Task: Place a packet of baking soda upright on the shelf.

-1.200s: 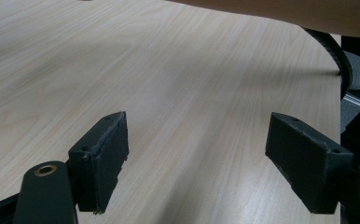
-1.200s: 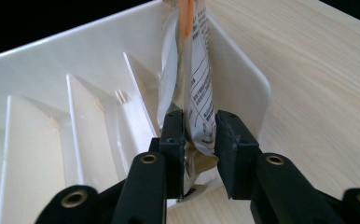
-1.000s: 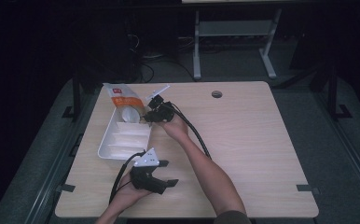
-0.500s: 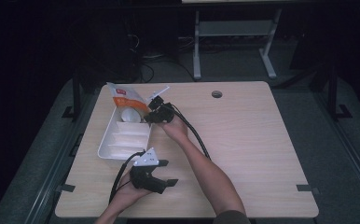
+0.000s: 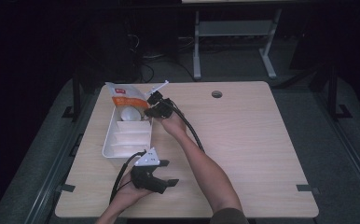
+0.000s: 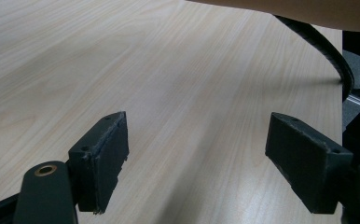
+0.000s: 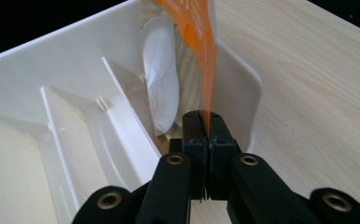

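Right gripper: its two black jaws are pressing flat together on the lower edge of the thin orange-and-white plastic packet; the jaws have just been closing, with the packet's edge between them.
Right gripper from above: it is sitting at the far right corner of the tray, with the person's right hand behind it and its black cable trailing back along the forearm.
Orange-and-white packet: it is rising straight up from the closed jaws and leaning over the tray's end compartment; in the high view it is lying across the tray's far end, partly over the rim.
Round white disc: it is standing on edge in the end compartment just ahead and left of the jaws, beside the packet; whether the two are touching is not clear. From above it is showing as a pale round shape.
White plastic divided tray: its curved wall is just beside the jaws on their right, and its partitions are running off to their left.
Left gripper: its jaws are standing wide apart with nothing between them, just bare wood.
Left gripper from above: it is resting low near the table's near edge, well apart from the tray, held by the left hand.
Light wooden table: its surface is stretching ahead of the left jaws.
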